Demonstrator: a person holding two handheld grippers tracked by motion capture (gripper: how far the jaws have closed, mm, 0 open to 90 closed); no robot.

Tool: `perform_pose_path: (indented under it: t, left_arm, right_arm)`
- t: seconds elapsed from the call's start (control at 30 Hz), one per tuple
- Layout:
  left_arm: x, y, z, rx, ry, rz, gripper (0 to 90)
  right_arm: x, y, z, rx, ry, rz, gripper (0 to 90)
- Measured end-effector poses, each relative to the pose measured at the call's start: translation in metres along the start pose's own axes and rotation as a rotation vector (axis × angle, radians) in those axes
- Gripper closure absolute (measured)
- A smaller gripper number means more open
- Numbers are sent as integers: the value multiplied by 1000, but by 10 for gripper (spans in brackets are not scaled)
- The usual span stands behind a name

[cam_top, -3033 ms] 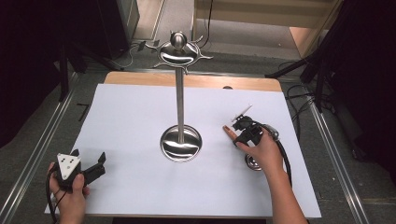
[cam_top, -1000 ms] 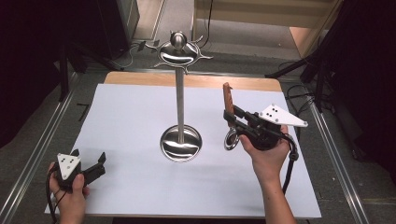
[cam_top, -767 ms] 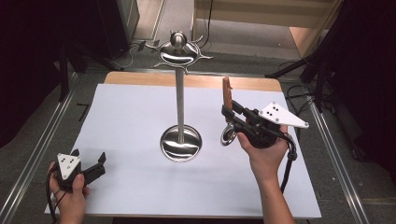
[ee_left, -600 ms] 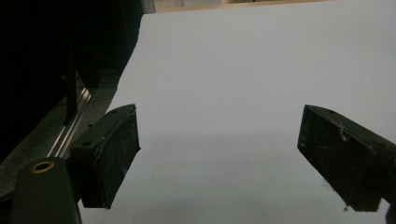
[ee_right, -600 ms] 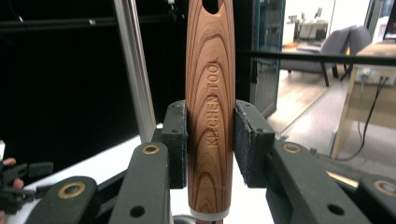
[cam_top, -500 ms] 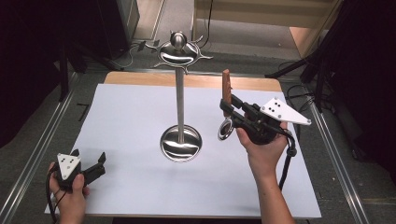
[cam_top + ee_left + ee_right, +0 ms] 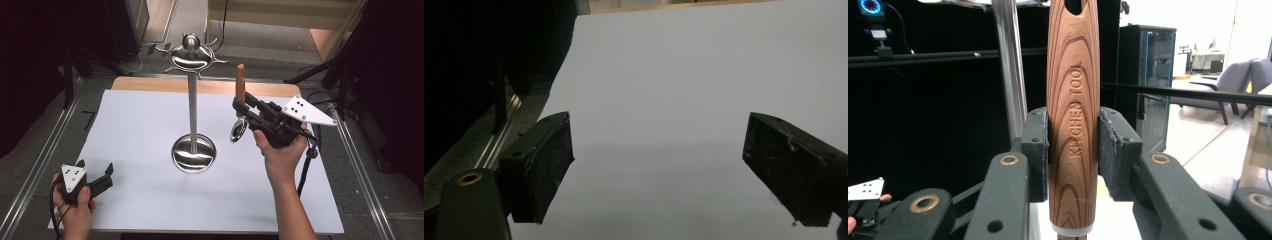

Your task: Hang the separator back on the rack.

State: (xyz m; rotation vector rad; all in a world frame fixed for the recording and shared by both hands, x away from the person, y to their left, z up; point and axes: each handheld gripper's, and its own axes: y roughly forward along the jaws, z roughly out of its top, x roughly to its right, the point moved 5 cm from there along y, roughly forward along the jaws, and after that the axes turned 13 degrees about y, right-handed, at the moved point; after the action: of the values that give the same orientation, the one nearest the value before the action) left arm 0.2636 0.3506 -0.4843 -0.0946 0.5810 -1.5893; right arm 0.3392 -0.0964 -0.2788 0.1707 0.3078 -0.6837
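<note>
A kitchen tool with a wooden handle [image 7: 240,80] and a small round metal head [image 7: 237,131] is held upright above the table. My right gripper [image 7: 243,108] is shut on the handle, just right of the steel hanging stand [image 7: 192,100]. The stand has a hooked crown [image 7: 190,56] and a dish base [image 7: 193,155]. In the right gripper view the handle [image 7: 1073,75], engraved "KITCHEN TOOL", is clamped between the pads, with a hole at its top and the stand's pole [image 7: 1010,65] behind it. My left gripper [image 7: 95,168] rests open at the front left, with nothing between its pads [image 7: 544,165].
A white sheet [image 7: 140,125] covers the wooden table; metal rails [image 7: 50,150] run along both sides. Black stands and cables lie beyond the right edge. The left gripper view looks over bare white sheet [image 7: 674,75].
My right gripper has lifted the tool off the table at the right, stood it handle-up and carried it left toward the stand. The left gripper has not moved.
</note>
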Motion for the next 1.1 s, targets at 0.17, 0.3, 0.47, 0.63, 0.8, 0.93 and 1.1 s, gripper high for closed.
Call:
perform_pose_path:
  t: [0.17, 0.3, 0.47, 0.63, 0.8, 0.93, 1.1]
  left_arm:
    - [0, 0, 0, 2, -2, 0, 138]
    - [0, 0, 0, 0, -1, 0, 138]
    - [0, 0, 0, 0, 0, 0, 139]
    - [0, 0, 0, 0, 0, -2, 139]
    - [0, 0, 0, 1, 0, -2, 139]
    - [0, 0, 0, 0, 0, -2, 139]
    - [0, 0, 0, 1, 1, -2, 139]
  right_arm:
    - [-1, 2, 5, 15, -3, 19, 696]
    - [-4, 2, 10, 19, -3, 52, 696]
    - [-6, 5, 14, 15, 4, 101, 697]
    - [-6, 8, 17, 13, -1, 132, 696]
    - [-5, 12, 18, 10, 14, 162, 697]
    - [-4, 14, 19, 8, 29, 174, 697]
    - [-3, 18, 18, 1, 21, 169, 697]
